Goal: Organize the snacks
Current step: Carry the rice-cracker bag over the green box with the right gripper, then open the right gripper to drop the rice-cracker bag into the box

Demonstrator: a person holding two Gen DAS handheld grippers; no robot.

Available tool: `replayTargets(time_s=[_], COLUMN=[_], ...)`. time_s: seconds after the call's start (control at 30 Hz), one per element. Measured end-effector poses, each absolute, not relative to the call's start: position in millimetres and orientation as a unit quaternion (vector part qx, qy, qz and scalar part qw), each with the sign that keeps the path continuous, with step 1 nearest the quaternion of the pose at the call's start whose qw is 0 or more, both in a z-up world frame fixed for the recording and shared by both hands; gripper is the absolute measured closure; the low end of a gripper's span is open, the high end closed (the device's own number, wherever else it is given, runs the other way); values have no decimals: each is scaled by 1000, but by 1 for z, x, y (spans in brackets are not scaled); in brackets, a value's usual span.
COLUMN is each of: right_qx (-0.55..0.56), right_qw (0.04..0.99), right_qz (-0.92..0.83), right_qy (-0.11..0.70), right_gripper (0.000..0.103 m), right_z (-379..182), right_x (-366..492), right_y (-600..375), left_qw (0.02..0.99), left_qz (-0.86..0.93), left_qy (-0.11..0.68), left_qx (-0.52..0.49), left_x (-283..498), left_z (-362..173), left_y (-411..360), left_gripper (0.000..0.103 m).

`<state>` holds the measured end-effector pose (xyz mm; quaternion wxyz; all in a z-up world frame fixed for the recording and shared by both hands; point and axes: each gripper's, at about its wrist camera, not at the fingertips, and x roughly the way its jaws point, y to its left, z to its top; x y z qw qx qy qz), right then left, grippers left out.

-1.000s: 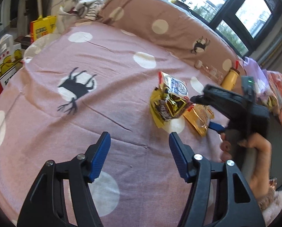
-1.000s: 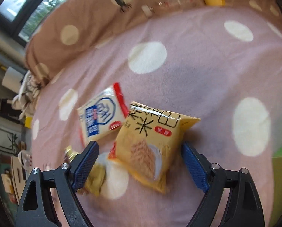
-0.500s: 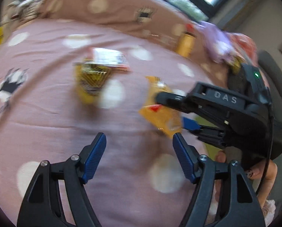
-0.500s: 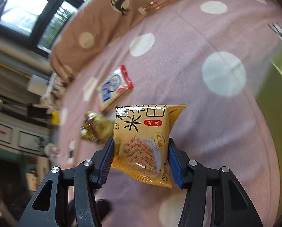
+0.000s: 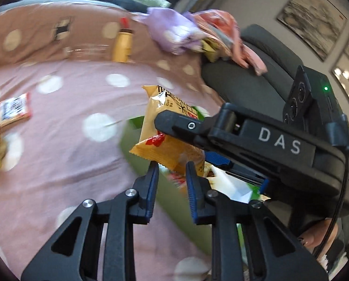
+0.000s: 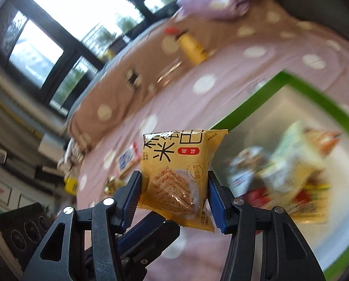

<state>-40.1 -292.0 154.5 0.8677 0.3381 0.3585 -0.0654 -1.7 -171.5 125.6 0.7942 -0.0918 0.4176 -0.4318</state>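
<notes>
- Snack packet (image 6: pixel 174 175), yellow with rice crackers printed on it, is clamped between the blue pads (image 6: pixel 132 201) of the right tool (image 6: pixel 173 202) and is held in the air above the pink dotted bedspread (image 6: pixel 221 89).
- Green-rimmed box (image 6: pixel 314 93) is seen at 3 o'clock of the packet, with blurred snack bags (image 6: pixel 298 164) inside.
- The left tool (image 5: pixel 172 185) is seen narrowly parted, with nothing gripped, just below the packet (image 5: pixel 160 138).
- A white-and-red packet (image 5: pixel 14 110) is left lying on the bedspread (image 5: pixel 57 140) at 9 o'clock.

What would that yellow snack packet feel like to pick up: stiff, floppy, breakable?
The yellow snack packet looks puffy and probably light. Its glossy film may be slippery. The right gripper holds it by its sides; the crackers pictured suggest fragile contents.
</notes>
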Motion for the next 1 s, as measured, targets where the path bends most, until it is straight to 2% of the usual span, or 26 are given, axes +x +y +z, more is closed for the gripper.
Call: replayTargets(time_s=[0.2,0.47,0.53,0.57,0.6,0.63,0.7,0.87,0.93,1.0], right_qx=[367,364,355,346,334,314,286,290,294,290], right_qw=[847,824,821,821,824,832,849,873,869,861], right_qz=[-97,-143,-164,-173,-181,-188,-193,-87,-9,60], right_qy=[371,410,415,419,420,417,400,382,397,414], right_gripper=[47,47,45,42,36,32,23,22,22,22], right_z=[142,119,120,123,127,134,150,171,167,160], right_x=[-44,-37,-36,-36,-36,-35,-32,2,31,61], right_y=[-342,-371,-370,-368,-365,-360,-346,-300,-268,-234], left_qw=[779,797,807,814,822,832,849,873,879,878], left_qz=[-447,-408,-386,-374,-359,-339,-305,-225,-190,-167], left_qy=[434,441,441,439,437,434,428,418,415,421], left_qx=[-64,-64,-70,-71,-69,-65,-64,-112,-135,-153], left_x=[5,15,23,27,30,35,43,71,80,90], left_z=[122,116,117,118,119,120,121,120,114,105], left_y=[-215,-189,-176,-166,-157,-145,-123,-54,-29,-11], left_gripper=[79,75,61,55,41,35,33,30,24,24])
